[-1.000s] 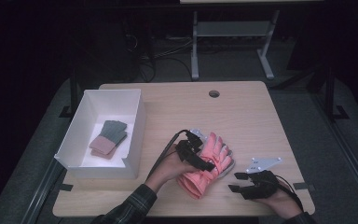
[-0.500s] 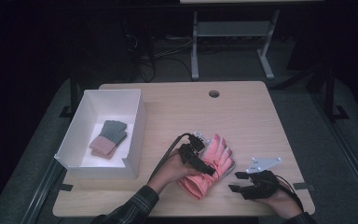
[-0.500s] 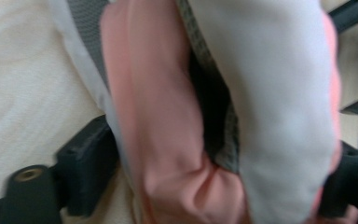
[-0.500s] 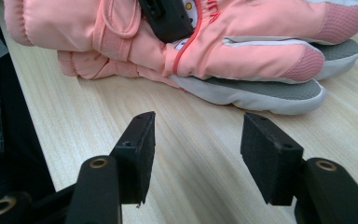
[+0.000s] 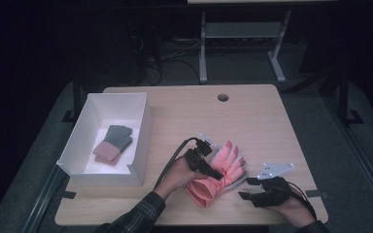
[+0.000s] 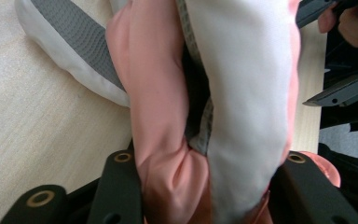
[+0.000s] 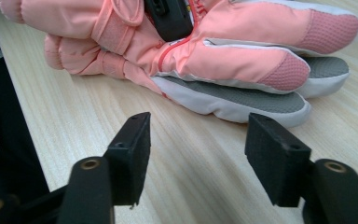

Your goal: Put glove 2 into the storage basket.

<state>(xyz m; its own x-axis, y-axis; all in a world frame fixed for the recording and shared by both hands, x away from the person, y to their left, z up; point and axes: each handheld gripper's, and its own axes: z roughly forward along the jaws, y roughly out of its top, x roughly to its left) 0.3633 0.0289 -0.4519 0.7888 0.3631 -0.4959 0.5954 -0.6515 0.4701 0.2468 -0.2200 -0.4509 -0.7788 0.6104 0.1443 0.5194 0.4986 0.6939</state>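
Right gripper (image 5: pixel 246 188) low over the tabletop (image 5: pixel 272 126) at the near edge, just right of the pink gloves (image 5: pixel 219 171), apart from them. Its fingers (image 7: pixel 131 154) are spread wide with bare wood grain between them: blunt black blocks, matte, each with a brass-ringed hole at its base. Grey three-cornered plate on top.

Pink gloves lie on the near middle of the tabletop, stacked as a pair, fingertips pointing away toward the far right. Upper glove: smooth salmon shell fabric, puffy, with coarser knit-textured pink patches at the fingertips and a cuff strap. Lower glove shows a pale white edge and a grey grippy palm panel with a fine dotted texture.

Left gripper (image 5: pixel 212 171) is at the cuff end of the gloves, held by the left hand (image 5: pixel 176 174), plaid sleeve behind it, black cable looping back. Its fingers (image 6: pixel 121 186) sit either side of a bunched fold of pink and white glove fabric and pinch it; fabric bulges between them.

White box (image 5: pixel 143 131) left of the gloves, near the tabletop's left edge: rectangular, open-topped, thin straight walls. Inside it, a folded knit pair of gloves (image 5: pixel 112 143), green at the far end and dusty pink at the near end.

Beyond the gloves, a round hole (image 5: pixel 223 97) in the tabletop near its far edge.
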